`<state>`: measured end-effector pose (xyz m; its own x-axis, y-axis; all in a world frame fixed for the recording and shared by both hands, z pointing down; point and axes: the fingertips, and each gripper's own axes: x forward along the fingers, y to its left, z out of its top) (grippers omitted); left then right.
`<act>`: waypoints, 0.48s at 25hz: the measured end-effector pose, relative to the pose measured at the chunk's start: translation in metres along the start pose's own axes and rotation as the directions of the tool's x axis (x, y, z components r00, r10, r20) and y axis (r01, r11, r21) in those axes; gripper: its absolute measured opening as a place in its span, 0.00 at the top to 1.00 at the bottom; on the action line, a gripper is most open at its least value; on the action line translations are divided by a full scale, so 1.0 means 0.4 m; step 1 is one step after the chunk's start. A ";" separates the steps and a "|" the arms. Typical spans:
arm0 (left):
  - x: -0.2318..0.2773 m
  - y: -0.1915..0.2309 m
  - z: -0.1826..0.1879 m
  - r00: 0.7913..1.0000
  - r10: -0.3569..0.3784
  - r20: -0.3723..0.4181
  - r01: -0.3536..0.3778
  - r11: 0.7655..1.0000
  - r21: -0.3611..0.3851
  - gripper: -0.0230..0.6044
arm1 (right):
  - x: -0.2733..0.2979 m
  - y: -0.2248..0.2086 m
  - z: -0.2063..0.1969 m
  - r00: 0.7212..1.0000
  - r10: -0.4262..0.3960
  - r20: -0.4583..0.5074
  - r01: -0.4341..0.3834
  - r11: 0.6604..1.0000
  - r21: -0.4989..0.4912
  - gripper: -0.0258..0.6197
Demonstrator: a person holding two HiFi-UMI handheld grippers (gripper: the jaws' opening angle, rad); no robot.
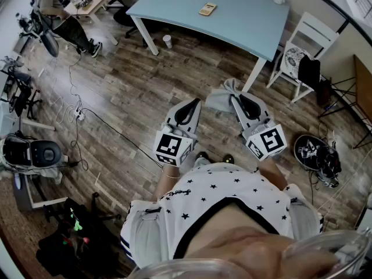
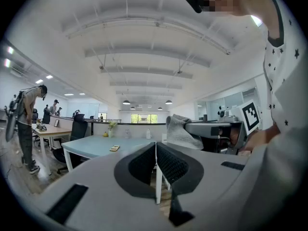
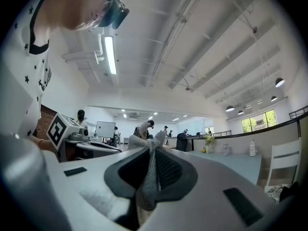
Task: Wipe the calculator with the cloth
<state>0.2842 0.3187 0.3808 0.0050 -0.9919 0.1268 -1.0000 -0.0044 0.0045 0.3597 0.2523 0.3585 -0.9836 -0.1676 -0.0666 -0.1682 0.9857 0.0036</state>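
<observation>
1. Wood-plank floor [image 1: 133,92] fills most of the head view. The pale blue table [image 1: 244,22] stands at 12 o'clock, well apart from the person. The calculator [image 1: 207,9] lies on its top with nothing touching it.
2. Right gripper [image 1: 234,98] is clamped on the grey cloth [image 1: 220,99], which bunches out past the jaw tips toward 11 o'clock. Left gripper [image 1: 193,104] has its jaws pressed together on nothing.
3. Judging from the right gripper view, only a narrow fold of cloth sits between the pads. A quick swing on the way over, or a hard drag across the keys, could pull it free.
4. The calculator looks light and lies loose. A one-sided wipe would likely shove it along the smooth top, perhaps toward the 12 o'clock edge, unless the left gripper steadies it.
5. Pressing down too hard with the stiff jaw tips behind the cloth could jab the keys or the display.
6. A paper cup [image 1: 167,40] stands on the floor at 11 o'clock, near a table leg, and cables [image 1: 81,116] trail at 9 o'clock. A careless step toward the table could kick the cup or snag a cable.
</observation>
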 end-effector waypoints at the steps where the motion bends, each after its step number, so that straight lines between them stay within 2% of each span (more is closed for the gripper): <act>1: 0.002 0.003 0.001 1.000 0.002 0.003 -0.002 1.000 0.000 0.91 | 0.002 -0.002 0.001 1.000 -0.001 0.001 0.001 1.000 -0.002 0.91; 12: 0.000 0.024 0.002 1.000 -0.010 0.029 0.010 1.000 -0.015 0.91 | 0.010 -0.010 -0.001 0.999 -0.053 -0.005 0.053 0.998 -0.017 0.91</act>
<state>0.2745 0.3185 0.3803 0.0144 -0.9951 0.0982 -0.9997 -0.0124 0.0208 0.3563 0.2477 0.3588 -0.9735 -0.2199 -0.0621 -0.2213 0.9750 0.0175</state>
